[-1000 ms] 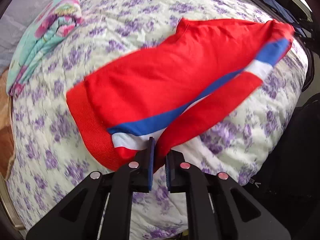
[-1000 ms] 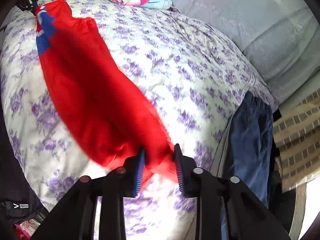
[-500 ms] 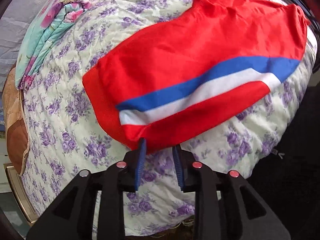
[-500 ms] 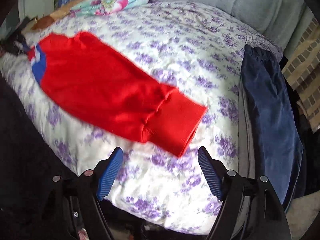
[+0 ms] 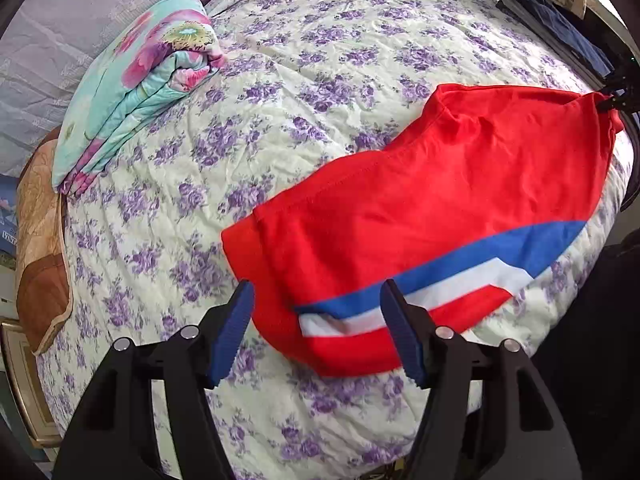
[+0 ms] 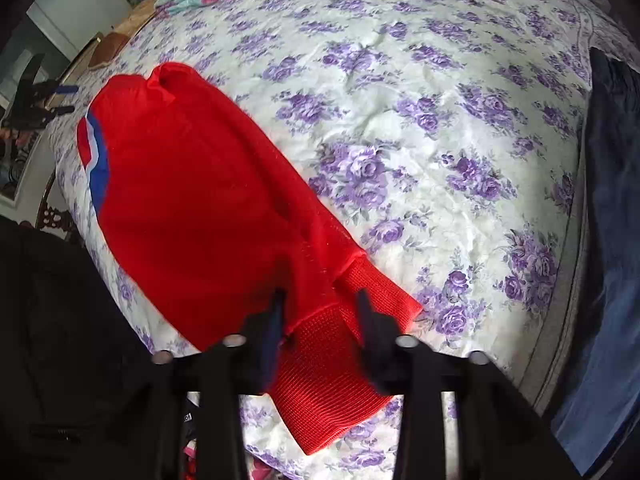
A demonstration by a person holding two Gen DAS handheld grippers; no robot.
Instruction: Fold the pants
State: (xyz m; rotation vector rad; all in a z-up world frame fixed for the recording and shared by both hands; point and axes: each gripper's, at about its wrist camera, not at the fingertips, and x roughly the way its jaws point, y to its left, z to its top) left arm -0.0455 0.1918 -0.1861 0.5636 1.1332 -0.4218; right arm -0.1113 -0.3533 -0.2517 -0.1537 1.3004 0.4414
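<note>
Between the left tongs, spread wide and just opened, lies the pants' striped end, flat on the bed, pinched by nothing. The right tongs have just been closing over the ribbed cuff; blur hides whether their pads press it. For a clean fold, I would seat each grip well onto a cloth edge, lift both ends evenly, and keep the stripe straight
</note>
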